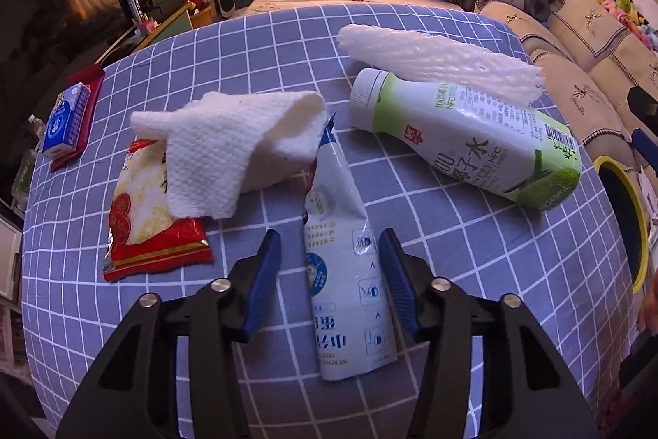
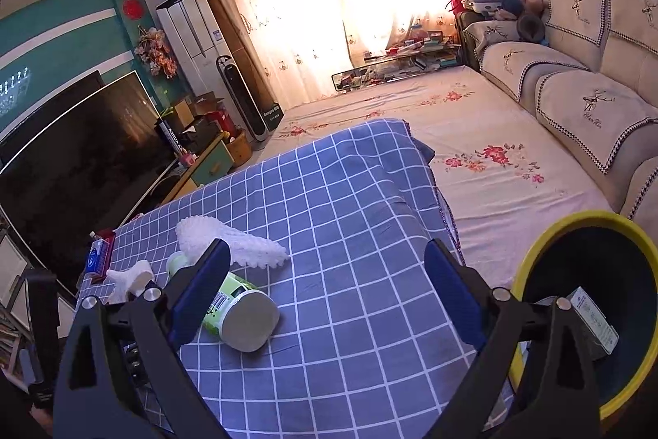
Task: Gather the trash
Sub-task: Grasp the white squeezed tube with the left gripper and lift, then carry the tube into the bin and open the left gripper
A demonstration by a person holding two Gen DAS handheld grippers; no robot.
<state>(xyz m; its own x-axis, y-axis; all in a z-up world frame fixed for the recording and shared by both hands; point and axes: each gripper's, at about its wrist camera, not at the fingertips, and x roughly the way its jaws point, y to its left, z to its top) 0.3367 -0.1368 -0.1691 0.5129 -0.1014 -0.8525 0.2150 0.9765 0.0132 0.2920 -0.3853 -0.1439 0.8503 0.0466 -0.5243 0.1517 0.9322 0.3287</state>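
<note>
**Left gripper straddling pouch; grip not yet made**

Living room, with a table under a blue checked cloth carrying the litter. A yellow-rimmed bin stands off the table's right edge and already holds a small carton.

The pouch lies flat near the front of the cloth, between the fingers of the left gripper. Its long axis runs almost straight away from the camera, torn top pointing at the tissue and sealed bottom nearest the gripper. The jaws stand part-open on either side of it; the right pad is near its edge, the left pad clear, and no pinch is visible.

The right gripper is wide open over bare cloth, holding nothing. The bottle lies on its side, cap away to the left, under a foam net.

Risks, as judged:
- Thin, flat pouch may slide or buckle as the jaws close, leaving a grip on cloth
- Pads may snag the cloth and drag it
- Lifting may disturb the tissue at the pouch tip
</note>
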